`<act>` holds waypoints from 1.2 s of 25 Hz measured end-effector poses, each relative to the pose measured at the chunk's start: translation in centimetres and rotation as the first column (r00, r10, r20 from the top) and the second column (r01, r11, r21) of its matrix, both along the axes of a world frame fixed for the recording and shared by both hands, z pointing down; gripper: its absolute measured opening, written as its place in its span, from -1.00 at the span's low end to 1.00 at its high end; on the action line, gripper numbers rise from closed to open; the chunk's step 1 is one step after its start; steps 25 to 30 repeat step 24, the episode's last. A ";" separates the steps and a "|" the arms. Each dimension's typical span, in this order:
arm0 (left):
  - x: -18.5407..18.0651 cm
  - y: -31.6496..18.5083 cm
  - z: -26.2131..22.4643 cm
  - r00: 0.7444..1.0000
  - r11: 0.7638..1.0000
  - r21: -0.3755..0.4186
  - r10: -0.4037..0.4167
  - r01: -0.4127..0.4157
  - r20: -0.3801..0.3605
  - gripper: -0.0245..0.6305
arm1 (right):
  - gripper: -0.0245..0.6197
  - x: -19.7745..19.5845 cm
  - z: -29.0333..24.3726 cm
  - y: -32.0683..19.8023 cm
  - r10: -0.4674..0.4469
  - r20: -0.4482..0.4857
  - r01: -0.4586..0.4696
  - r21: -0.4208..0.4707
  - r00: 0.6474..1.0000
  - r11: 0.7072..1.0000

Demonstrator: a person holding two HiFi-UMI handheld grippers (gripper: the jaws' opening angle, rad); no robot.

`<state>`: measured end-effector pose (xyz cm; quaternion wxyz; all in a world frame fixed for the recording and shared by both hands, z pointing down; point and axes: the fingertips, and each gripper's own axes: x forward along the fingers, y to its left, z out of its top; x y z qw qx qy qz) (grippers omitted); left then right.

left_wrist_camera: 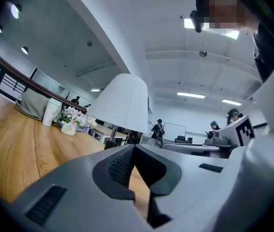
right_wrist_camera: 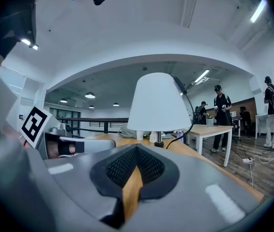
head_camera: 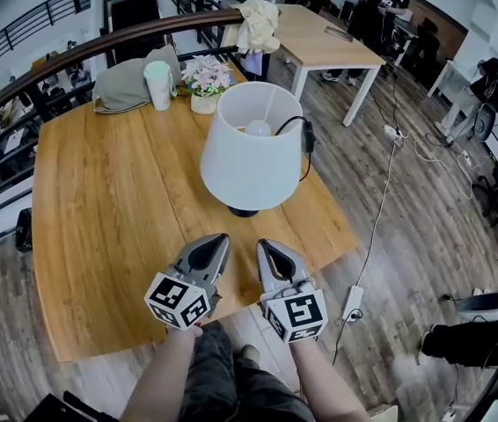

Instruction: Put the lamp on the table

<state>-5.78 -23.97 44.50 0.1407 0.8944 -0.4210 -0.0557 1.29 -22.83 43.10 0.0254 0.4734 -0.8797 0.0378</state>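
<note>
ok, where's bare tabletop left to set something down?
Widest free patch: the table's left half, between the lamp and the left edge, nearer than the grey cushion and cup. A narrow strip is free between the lamp and the near edge. Crowded: far edge, with cushion, cup and flower pot.

Grey-brown plank floor [head_camera: 425, 218] runs around the wooden table [head_camera: 99, 236], with a white cable [head_camera: 381, 202] trailing across it. A curved dark railing [head_camera: 108, 42] borders the far side. Behind stands a white-legged table [head_camera: 319, 42]. Strip lights [left_wrist_camera: 191, 95] glow on the white ceiling [left_wrist_camera: 166, 28].
</note>
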 end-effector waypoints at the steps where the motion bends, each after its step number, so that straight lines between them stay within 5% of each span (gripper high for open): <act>1: -0.1 0.3 -0.2 1.000 1.000 0.003 -0.013 0.013 0.006 -0.93 | -0.90 0.1 -0.2 0.3 -0.004 0.001 0.004 0.005 1.000 1.000; 30: 0.7 8.6 -6.9 0.996 0.994 0.073 -0.082 0.081 0.016 -0.93 | -0.90 0.9 -7.3 8.4 -0.121 0.023 0.118 0.093 0.992 0.989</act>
